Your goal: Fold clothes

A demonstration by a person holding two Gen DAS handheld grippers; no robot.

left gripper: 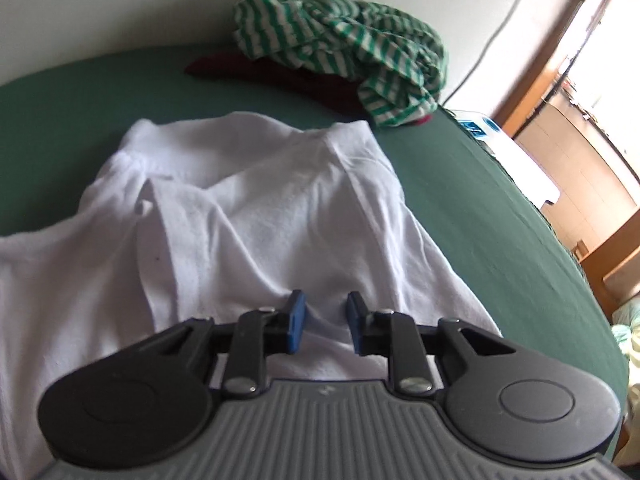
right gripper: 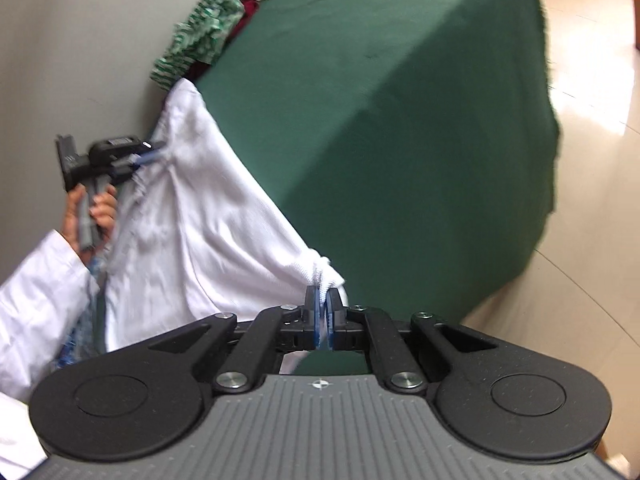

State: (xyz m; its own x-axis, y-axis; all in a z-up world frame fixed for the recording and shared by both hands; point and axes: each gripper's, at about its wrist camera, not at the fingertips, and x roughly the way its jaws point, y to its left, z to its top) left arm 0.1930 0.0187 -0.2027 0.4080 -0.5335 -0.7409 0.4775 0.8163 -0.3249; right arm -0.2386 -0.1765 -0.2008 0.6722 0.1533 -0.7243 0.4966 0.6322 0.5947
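1. While its blue-padded jaws stand apart in its own view, the left tool (left gripper: 323, 322) sits low over the rumpled white cotton garment (left gripper: 224, 208), with cloth lying between the pads; the right wrist view shows this left tool (right gripper: 154, 155) meeting a gathered bunch of the same white cloth, though whether it truly grips the cloth cannot be told.
2. The right tool (right gripper: 322, 318) is closed tight on a bunched corner of the white garment (right gripper: 192, 216), the fabric pinched between its blue pads (right gripper: 318, 308).
3. The white garment lies spread and creased on the dark green cloth-covered counter (left gripper: 480, 200), stretched between the two tools.
4. A crumpled green-and-white striped garment (left gripper: 340, 40) is heaped at the far edge of the counter, against the pale wall, resting on a dark maroon piece of clothing (left gripper: 280, 76).
5. The person's left hand (right gripper: 94, 210) holds the left tool's grey handle, a white sleeve (right gripper: 40, 280) covering the forearm.
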